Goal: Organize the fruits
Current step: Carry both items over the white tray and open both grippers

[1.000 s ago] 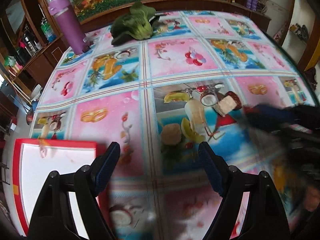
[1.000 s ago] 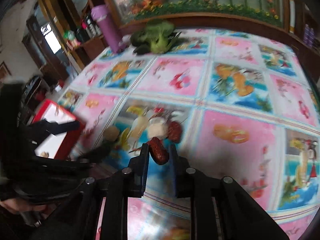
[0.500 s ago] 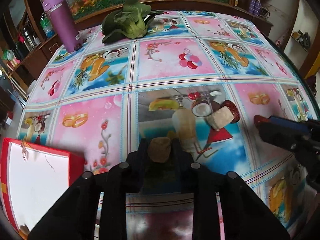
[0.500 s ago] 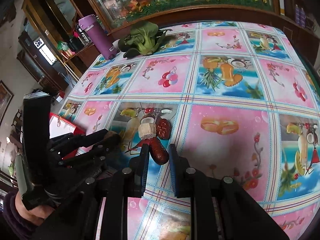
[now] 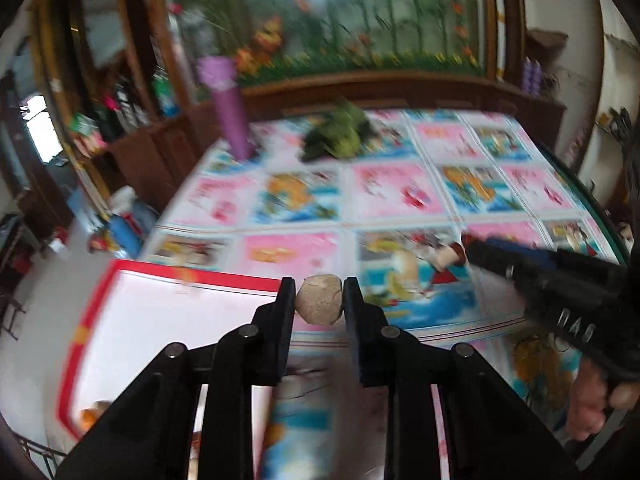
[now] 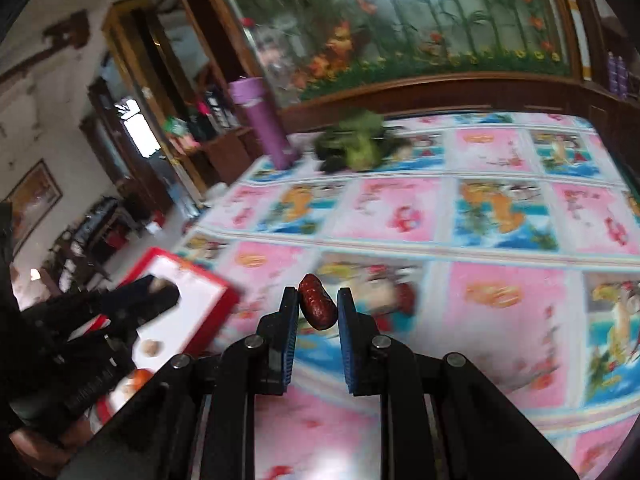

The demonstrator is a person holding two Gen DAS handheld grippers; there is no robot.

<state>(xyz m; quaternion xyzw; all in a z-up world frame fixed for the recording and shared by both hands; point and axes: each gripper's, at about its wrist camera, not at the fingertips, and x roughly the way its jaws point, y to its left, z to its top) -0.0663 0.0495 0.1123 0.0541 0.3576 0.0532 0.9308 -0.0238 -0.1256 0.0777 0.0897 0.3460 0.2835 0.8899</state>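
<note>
Seemingly, tan fruit [image 5: 319,298] overhangs red-rimmed box [image 5: 192,274] edge.

A lived-in home, probably a dining or living room. The desk [image 6: 500,292] wears a glossy plastic cloth printed with pink and blue fruit panels. Behind it stands a dark wooden cabinet [image 6: 460,92] carrying a large glass-fronted panel of plants and flowers [image 6: 400,20]. Cluttered wooden shelving [image 6: 192,120] holds bottles and household oddments; a framed picture [image 6: 34,196] hangs on the wall. A purple flask [image 6: 264,120] and leafy greens [image 6: 356,144] rest on the desk.
</note>
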